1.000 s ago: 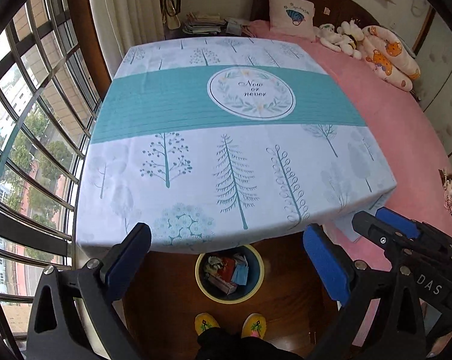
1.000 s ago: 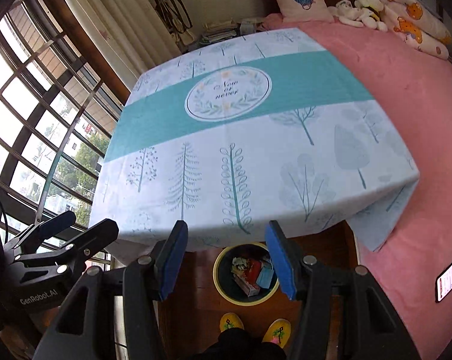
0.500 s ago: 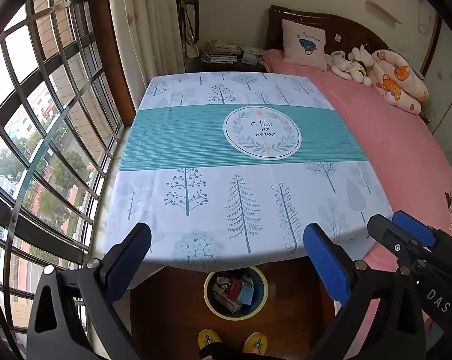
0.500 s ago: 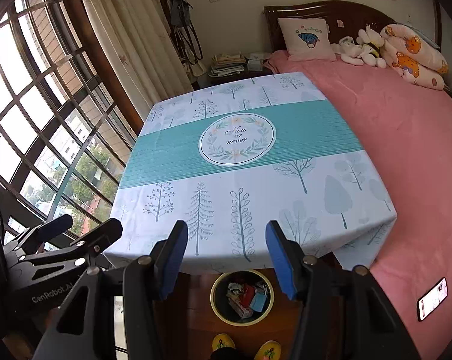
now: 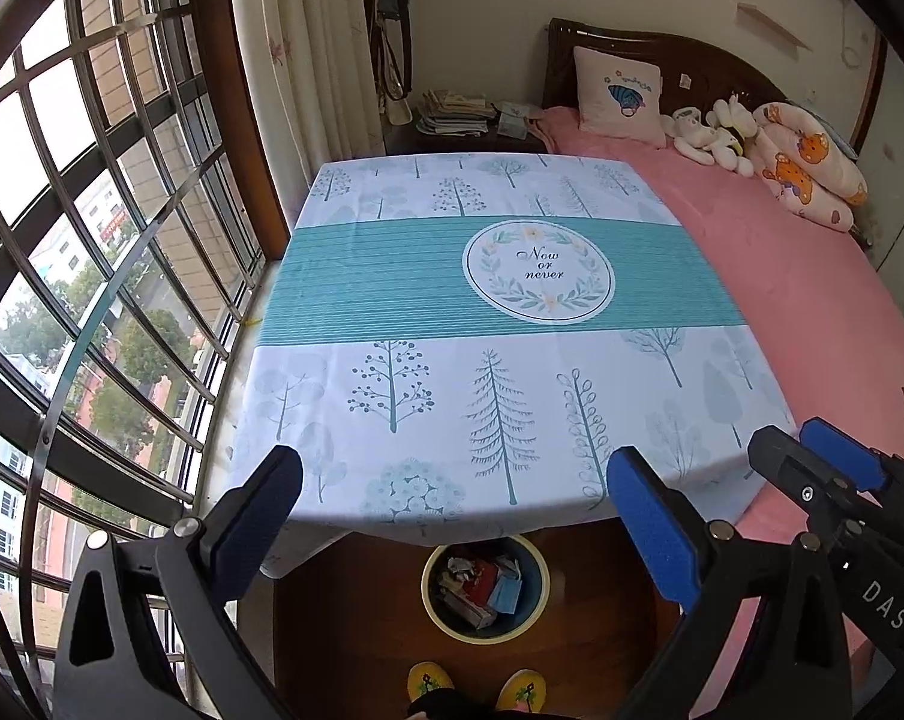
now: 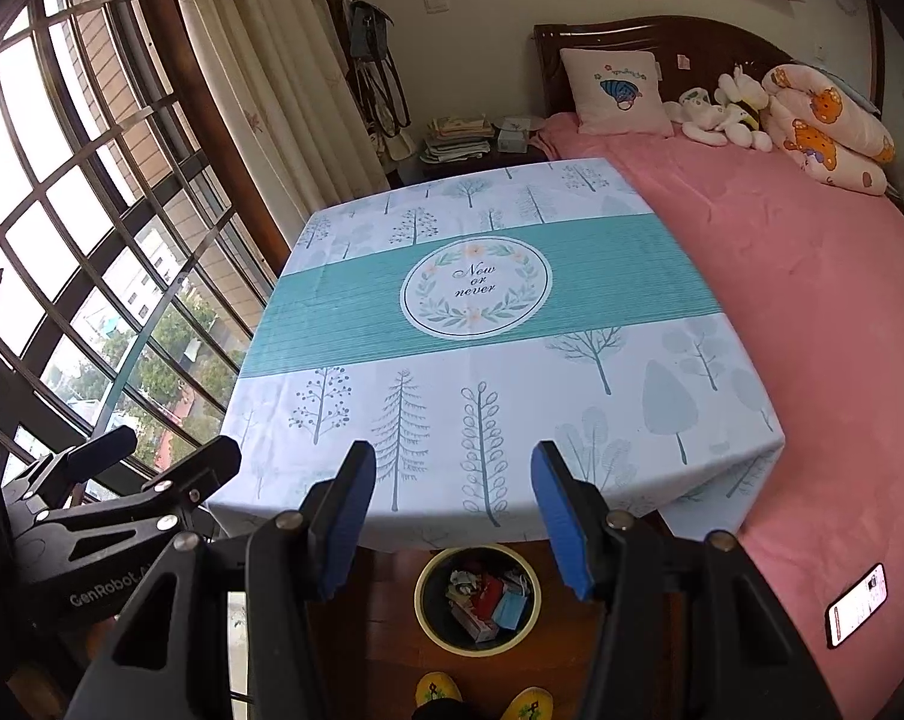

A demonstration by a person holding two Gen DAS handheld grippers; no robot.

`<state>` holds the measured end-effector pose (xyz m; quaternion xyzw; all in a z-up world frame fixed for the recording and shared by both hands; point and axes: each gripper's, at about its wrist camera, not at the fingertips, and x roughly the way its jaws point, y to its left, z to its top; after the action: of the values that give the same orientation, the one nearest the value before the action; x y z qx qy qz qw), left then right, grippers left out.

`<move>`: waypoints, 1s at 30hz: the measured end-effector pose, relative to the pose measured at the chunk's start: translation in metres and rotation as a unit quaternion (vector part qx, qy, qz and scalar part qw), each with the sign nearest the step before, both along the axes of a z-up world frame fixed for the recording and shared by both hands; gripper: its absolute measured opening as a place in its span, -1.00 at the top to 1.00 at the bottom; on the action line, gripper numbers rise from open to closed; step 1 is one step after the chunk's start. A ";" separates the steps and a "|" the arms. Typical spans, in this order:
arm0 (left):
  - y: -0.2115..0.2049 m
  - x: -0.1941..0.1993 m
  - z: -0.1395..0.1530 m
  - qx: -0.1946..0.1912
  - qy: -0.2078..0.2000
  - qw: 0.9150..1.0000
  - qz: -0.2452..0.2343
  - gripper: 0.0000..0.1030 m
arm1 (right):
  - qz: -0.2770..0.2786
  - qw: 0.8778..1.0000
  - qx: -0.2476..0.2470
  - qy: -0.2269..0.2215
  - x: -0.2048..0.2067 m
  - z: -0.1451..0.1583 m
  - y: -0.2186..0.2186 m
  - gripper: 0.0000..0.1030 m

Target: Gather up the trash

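A round bin (image 5: 431,612) with a yellow rim stands on the wooden floor at the table's near edge, holding crumpled paper, a red packet and a blue mask. It also shows in the right wrist view (image 6: 423,615). The table (image 5: 440,294) under a tree-print cloth with a teal band is bare. My left gripper (image 5: 452,516) is open and empty above the near edge. My right gripper (image 6: 449,510) is open and empty beside it, and shows at the right of the left wrist view (image 5: 811,456).
A pink bed (image 5: 811,276) with a pillow and plush toys runs along the right. A barred window (image 5: 92,240) and curtain are on the left. A phone (image 6: 858,605) lies on the bed. My yellow slippers (image 5: 428,679) are by the bin.
Both grippers have risen and drawn back from the table, so more of the room and the whole tabletop show. Both stay open and empty.
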<state>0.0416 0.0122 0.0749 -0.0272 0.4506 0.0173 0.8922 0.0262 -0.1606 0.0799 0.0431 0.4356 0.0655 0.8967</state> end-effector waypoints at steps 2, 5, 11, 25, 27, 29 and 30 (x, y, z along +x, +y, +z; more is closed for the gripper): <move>0.000 -0.001 0.000 0.002 0.001 1.000 0.000 -0.95 | 0.004 1.000 -0.003 -0.001 -0.001 0.001 0.001 -0.05; -0.001 -0.002 0.000 0.003 0.001 1.000 0.000 -0.95 | 0.009 1.000 -0.005 0.001 -0.001 0.000 0.002 -0.05; -0.001 -0.002 0.000 0.003 0.001 1.000 0.000 -0.95 | 0.011 1.000 -0.006 0.003 -0.001 0.000 0.004 -0.05; 0.003 -0.004 0.001 0.007 0.004 1.000 0.002 -0.95 | 0.021 1.000 -0.008 0.010 0.004 -0.003 0.004 -0.05; 0.003 -0.004 0.002 0.007 0.004 1.000 0.002 -0.95 | 0.021 1.000 -0.007 0.011 0.004 -0.003 0.003 -0.05; 0.004 -0.003 0.001 0.007 0.005 1.000 0.002 -0.95 | 0.021 1.000 -0.007 0.011 0.004 -0.003 0.003 -0.05; 0.004 -0.003 0.001 0.007 0.005 1.000 0.001 -0.95 | 0.021 1.000 -0.008 0.011 0.004 -0.003 0.003 -0.05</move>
<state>0.0388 0.0159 0.0761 -0.0211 0.4545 0.0220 0.8902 0.0305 -0.1573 0.0769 0.0280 0.4464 0.0801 0.8908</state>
